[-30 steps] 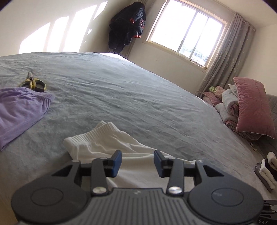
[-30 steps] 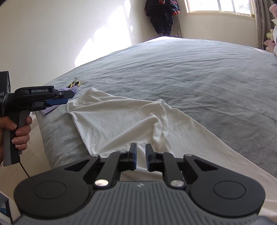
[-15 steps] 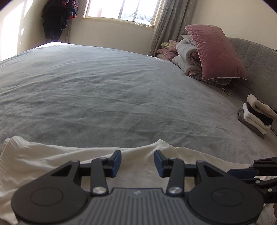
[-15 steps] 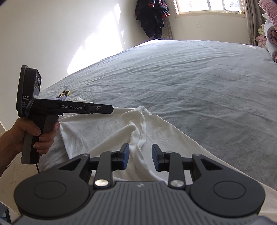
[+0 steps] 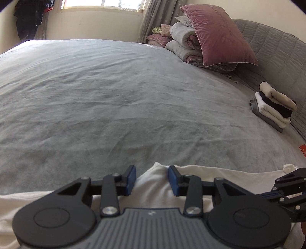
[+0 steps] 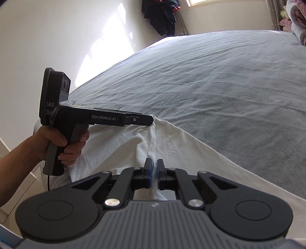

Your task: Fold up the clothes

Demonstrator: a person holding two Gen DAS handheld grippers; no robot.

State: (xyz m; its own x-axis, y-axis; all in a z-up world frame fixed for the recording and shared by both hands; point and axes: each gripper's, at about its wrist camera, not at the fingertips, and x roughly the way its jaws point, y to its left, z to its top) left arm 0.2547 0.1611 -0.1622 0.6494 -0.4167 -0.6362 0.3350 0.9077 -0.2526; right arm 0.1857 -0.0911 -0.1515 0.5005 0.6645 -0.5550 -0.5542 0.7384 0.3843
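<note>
One white garment lies along the lower edge of the grey bed, creased, with a raised ridge of cloth running up the middle of the right wrist view. Two grippers work on it. The right gripper, at the bottom centre of its view, has just been closing and its fingers now pinch that ridge between them. The left gripper has also just been closing. In its own view the fingers stand apart with a hump of the garment's far edge between them, and whether the pads already press on it is hard to tell. One hand holds that gripper's handle at middle left. On the bed at right sits one stack of folded clothes, pale and dark layers. One pink pillow leans on rolled quilts at upper right. One dark jacket hangs beside the window.
</note>
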